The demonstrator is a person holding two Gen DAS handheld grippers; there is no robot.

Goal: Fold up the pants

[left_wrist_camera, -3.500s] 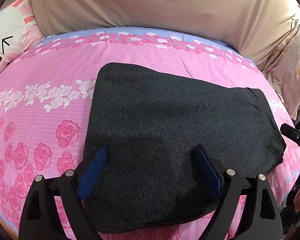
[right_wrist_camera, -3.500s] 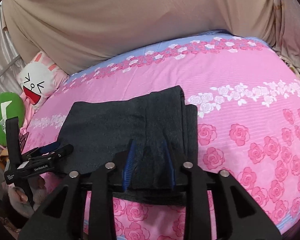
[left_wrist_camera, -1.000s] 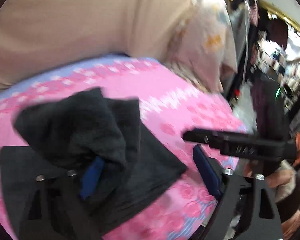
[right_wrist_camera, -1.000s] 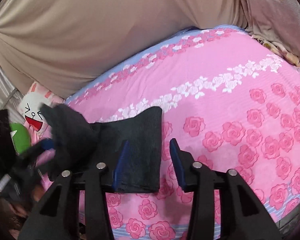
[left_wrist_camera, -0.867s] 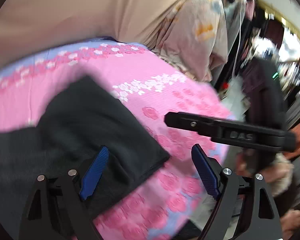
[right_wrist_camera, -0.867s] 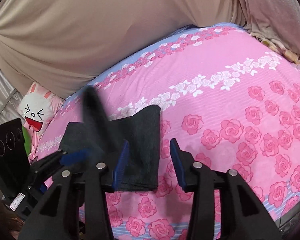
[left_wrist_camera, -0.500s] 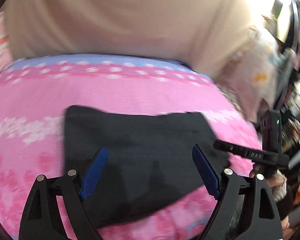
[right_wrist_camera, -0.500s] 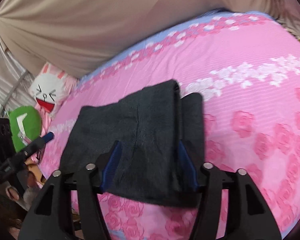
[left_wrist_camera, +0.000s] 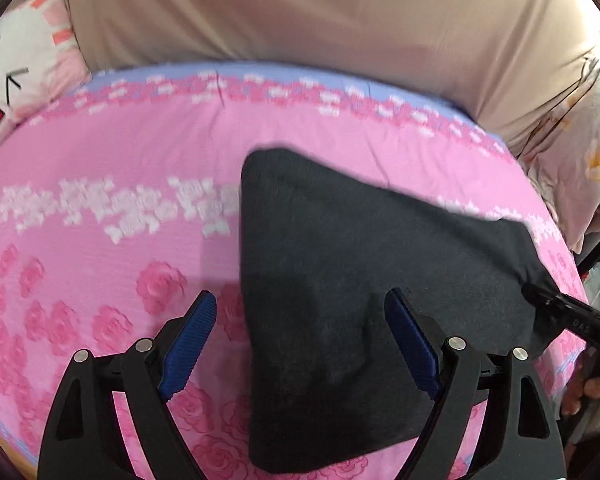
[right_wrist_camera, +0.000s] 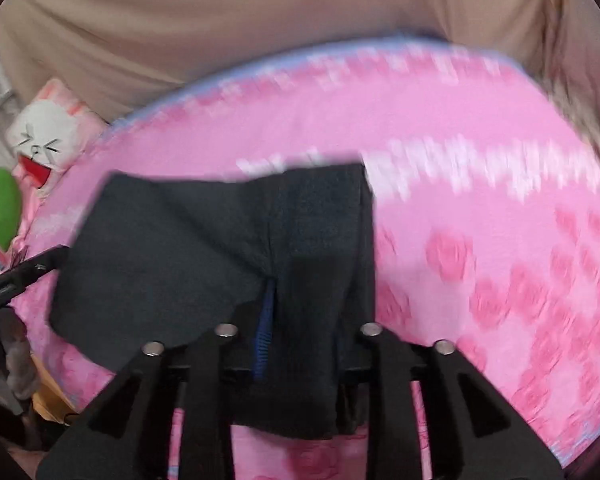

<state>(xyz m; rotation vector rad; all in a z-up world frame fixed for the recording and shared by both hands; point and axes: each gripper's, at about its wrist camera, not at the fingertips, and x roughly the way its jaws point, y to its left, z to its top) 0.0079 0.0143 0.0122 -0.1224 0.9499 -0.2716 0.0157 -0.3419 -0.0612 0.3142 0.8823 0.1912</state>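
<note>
Right claw (right_wrist_camera: pixel 300 344) pinching folded pants (right_wrist_camera: pixel 204 248)

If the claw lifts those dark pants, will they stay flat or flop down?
Probably flop: the folded dark pants look soft, and an edge bunches in the right claw. Likely not slippery, since the fabric looks fuzzy. The layers might slide apart.
</note>
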